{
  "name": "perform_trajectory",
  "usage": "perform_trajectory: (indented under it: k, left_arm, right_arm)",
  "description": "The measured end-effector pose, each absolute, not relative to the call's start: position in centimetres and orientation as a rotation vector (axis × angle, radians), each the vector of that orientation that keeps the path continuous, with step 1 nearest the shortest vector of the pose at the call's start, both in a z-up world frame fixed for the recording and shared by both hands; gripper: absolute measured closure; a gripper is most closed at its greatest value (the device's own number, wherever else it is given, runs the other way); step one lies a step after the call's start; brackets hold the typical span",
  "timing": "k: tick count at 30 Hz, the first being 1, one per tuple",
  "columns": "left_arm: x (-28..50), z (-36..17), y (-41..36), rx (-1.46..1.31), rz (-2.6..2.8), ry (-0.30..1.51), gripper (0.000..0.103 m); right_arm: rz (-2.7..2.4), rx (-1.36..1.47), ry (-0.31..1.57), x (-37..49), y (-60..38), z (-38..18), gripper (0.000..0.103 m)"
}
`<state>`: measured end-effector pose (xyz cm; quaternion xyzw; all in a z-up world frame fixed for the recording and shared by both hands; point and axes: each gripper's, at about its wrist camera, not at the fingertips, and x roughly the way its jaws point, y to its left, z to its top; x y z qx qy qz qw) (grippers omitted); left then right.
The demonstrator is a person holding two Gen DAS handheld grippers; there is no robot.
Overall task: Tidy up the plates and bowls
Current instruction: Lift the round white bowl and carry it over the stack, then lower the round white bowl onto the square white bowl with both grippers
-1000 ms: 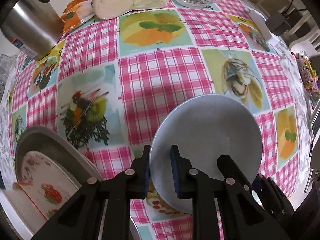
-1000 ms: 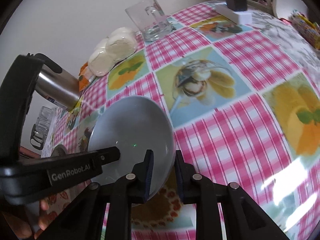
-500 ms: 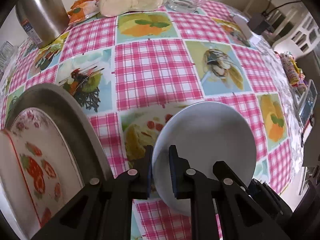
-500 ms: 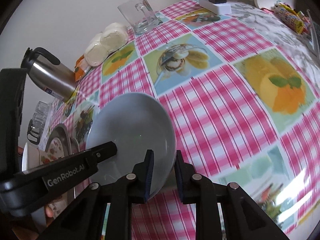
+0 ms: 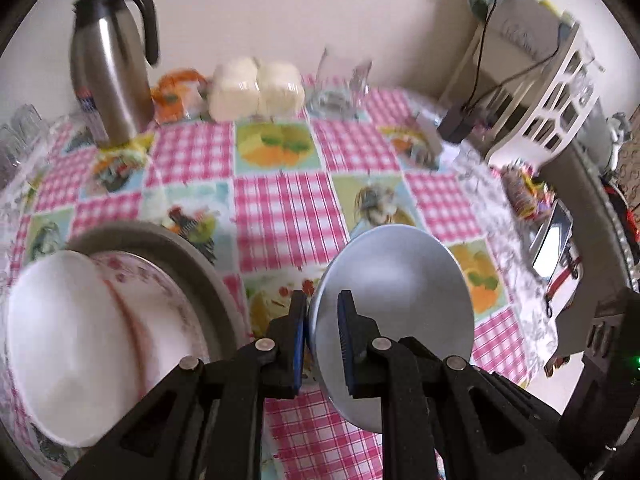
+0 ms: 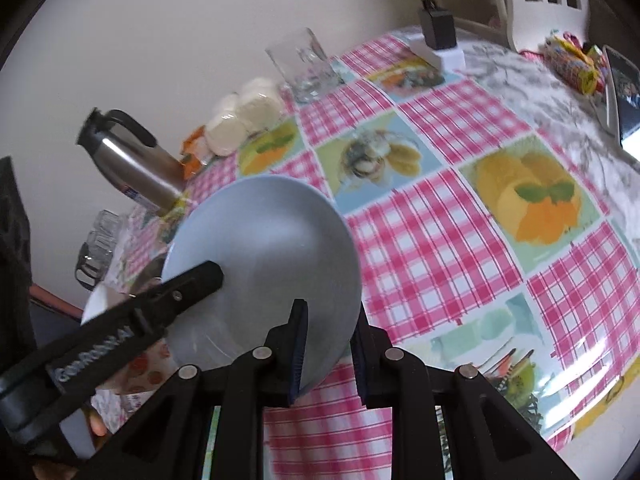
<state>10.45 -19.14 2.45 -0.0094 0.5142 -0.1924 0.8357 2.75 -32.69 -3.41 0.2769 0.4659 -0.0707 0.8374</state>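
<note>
A pale grey-blue bowl (image 5: pixel 396 284) hangs tilted above the checked tablecloth (image 5: pixel 284 208), held by both grippers. My left gripper (image 5: pixel 322 308) is shut on the bowl's left rim, one pad on each side of the rim. My right gripper (image 6: pixel 328 316) is shut on the opposite rim of the same bowl (image 6: pixel 272 248). In the right wrist view, one finger (image 6: pixel 188 284) of the left gripper lies across the bowl's inside. At the left stands a stack: a grey plate (image 5: pixel 188 256), a floral plate (image 5: pixel 152 292) and a white bowl (image 5: pixel 60 340).
Along the far wall stand a steel jug (image 5: pixel 108 72), an orange packet (image 5: pixel 176 92), wrapped buns (image 5: pixel 256 88) and a glass mug (image 5: pixel 340 84). A white chair (image 5: pixel 556 92), a black charger (image 6: pixel 438 28), a sweets roll (image 6: pixel 572 60) and a phone (image 5: pixel 554 248) are at the right.
Both grippers have risen and pulled back with the bowl between them, lifting it off the cloth. The plate stack at the left has come further into the left wrist view.
</note>
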Motion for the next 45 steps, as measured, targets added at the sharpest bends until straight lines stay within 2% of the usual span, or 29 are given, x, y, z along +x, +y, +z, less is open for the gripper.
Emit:
perform_trajectory:
  k: [4,15,20,28,45]
  left_arm:
    - [10.8,4.7,-16.0,-0.044,-0.380,1.026,0.087]
    - [13.2,6.4,-8.0,-0.191,-0.281,0.929,0.087]
    - [12.4,6.9,-4.7,-0.228,-0.247,0.888,0.087]
    - [12.7,5.0,-1.0,-0.318,-0.206,0.916,0.087]
    - [13.6,2.6,0.6,-0.386,-0.204,0.971,0.087]
  right_arm:
    - [-0.119,0.550,0.955,3.1,-30.6,-1.3,0.081]
    - [0.036,0.442,0.904,4.3,-22.5,3.0,0.081]
    - [0.090,0.410,0.905,5.1,-19.7,3.3,0.081]
    - [0.111,0.357,0.925,6.1,-16.4,2.9,0.081]
    - [0.040,0.236,0.967,7.4,-13.6,1.1,0.077]
